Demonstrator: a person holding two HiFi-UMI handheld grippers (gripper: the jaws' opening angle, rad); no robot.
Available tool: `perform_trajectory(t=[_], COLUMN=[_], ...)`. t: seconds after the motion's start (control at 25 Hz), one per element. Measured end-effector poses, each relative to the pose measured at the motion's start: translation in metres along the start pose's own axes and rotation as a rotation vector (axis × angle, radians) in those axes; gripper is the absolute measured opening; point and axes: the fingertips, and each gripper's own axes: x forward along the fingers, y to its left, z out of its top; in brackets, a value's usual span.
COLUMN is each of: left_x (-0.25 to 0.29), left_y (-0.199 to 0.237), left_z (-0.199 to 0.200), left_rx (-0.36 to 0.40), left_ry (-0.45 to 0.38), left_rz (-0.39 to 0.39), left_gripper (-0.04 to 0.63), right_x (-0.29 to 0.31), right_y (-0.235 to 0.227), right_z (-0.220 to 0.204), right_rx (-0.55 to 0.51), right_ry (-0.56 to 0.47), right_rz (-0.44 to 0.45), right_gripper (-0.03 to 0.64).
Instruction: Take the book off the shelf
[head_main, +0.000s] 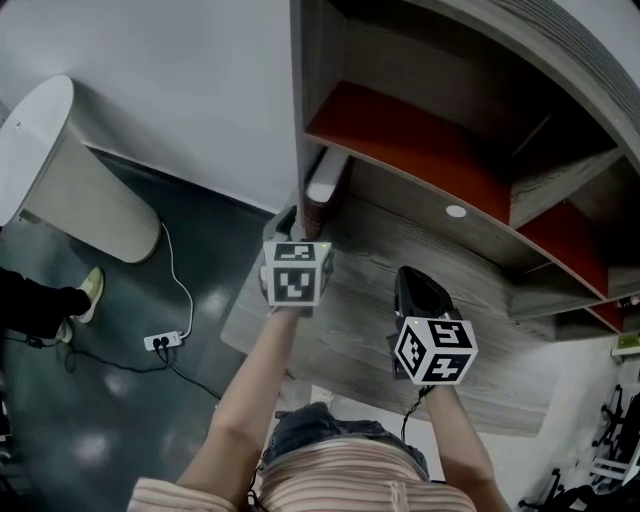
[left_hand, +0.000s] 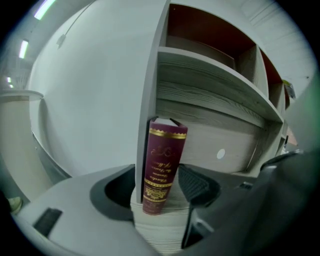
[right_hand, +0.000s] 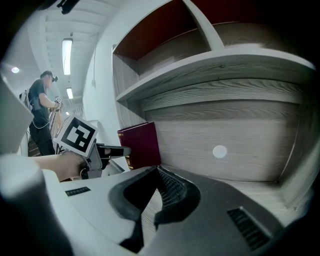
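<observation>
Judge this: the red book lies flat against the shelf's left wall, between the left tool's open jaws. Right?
Not flat: the left gripper view shows the red book standing upright against the shelf's left wall, between the left tool's open jaws.

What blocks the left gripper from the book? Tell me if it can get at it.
Probably yes. The left gripper has its fingers open, with the spine of the book between them, untouched. One catch: the book stands against the side wall, which may foul one finger.
</observation>
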Motion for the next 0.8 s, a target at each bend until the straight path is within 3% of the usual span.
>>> perform_trajectory(t=[0.8], left_x=[0.030], left_y=[-0.016], left_z=[0.001], left_rx=[0.048], left_ry=[0.026], left_rz=[-0.024], left_gripper=[0.247], right_x=[0.010], right_y=[-0.016], right_z=[-0.006], right_rx=[0.033], right_ry=[0.034], right_rz=[-0.026], right_gripper=[0.008])
